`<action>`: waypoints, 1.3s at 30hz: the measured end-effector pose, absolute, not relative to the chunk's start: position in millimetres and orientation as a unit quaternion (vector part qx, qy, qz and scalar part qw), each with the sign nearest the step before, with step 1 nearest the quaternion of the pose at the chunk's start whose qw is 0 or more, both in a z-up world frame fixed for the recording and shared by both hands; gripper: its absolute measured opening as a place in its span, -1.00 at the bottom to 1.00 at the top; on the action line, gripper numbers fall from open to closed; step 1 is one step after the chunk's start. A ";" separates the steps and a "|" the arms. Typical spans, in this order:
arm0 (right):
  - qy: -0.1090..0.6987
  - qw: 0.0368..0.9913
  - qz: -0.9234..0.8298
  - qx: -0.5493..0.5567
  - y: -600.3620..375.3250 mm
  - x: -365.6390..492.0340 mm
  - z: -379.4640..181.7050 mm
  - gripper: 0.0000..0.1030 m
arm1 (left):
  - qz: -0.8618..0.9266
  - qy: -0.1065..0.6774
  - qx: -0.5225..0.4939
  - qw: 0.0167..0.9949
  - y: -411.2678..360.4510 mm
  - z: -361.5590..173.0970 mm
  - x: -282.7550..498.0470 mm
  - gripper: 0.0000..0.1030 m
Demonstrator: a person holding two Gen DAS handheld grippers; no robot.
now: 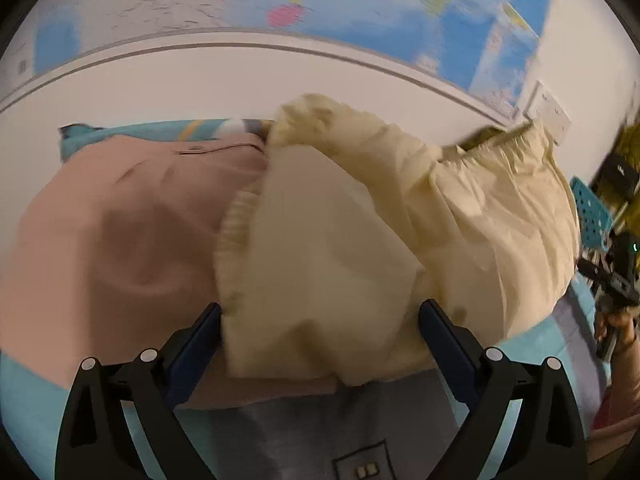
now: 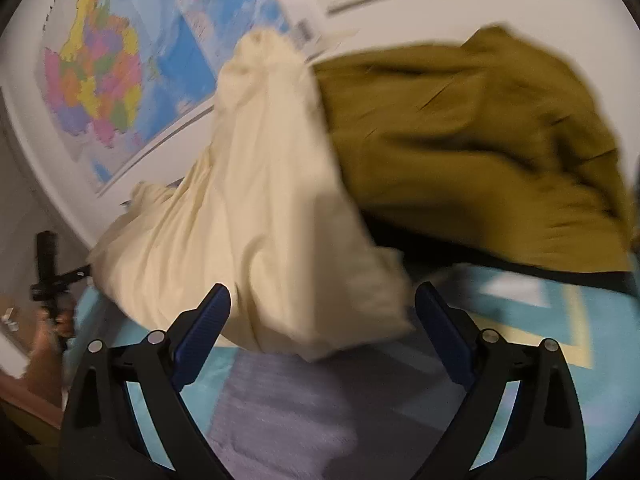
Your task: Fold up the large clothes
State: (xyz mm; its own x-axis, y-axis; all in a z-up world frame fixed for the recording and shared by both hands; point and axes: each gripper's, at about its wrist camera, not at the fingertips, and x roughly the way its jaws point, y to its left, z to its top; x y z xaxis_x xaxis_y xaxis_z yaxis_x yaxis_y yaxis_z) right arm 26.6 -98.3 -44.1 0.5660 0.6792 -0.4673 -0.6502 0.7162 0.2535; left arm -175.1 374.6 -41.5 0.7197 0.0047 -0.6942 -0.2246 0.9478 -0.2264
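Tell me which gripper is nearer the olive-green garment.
Right. The right gripper faces the olive-green garment just past the cream garment. The left gripper sits over cream cloth beside a pink garment, farther away.

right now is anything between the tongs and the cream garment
Nothing visible is. The cream garment lies directly ahead of the open left tongs and the open right tongs, its near edge between each pair of fingers. The pink garment sits beside it, and the olive garment behind it.
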 end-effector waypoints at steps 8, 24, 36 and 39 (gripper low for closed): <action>0.262 0.844 0.465 0.046 -109.2 -21.0 -10.2 -0.66 | 0.040 0.364 -0.169 0.915 351.4 -23.1 -190.4 -0.66; 0.348 0.862 0.346 0.128 -247.1 -81.6 -61.7 -0.54 | 0.025 0.405 -0.230 0.885 336.2 -43.4 -263.3 0.14; 0.239 0.905 0.351 0.004 -175.0 -82.9 0.5 0.32 | -0.011 0.347 -0.072 0.935 273.6 34.4 -208.0 0.66; 0.249 0.892 0.376 -0.028 -138.1 -72.6 -5.7 0.32 | -0.009 0.402 -0.036 0.915 251.6 11.3 -165.9 0.47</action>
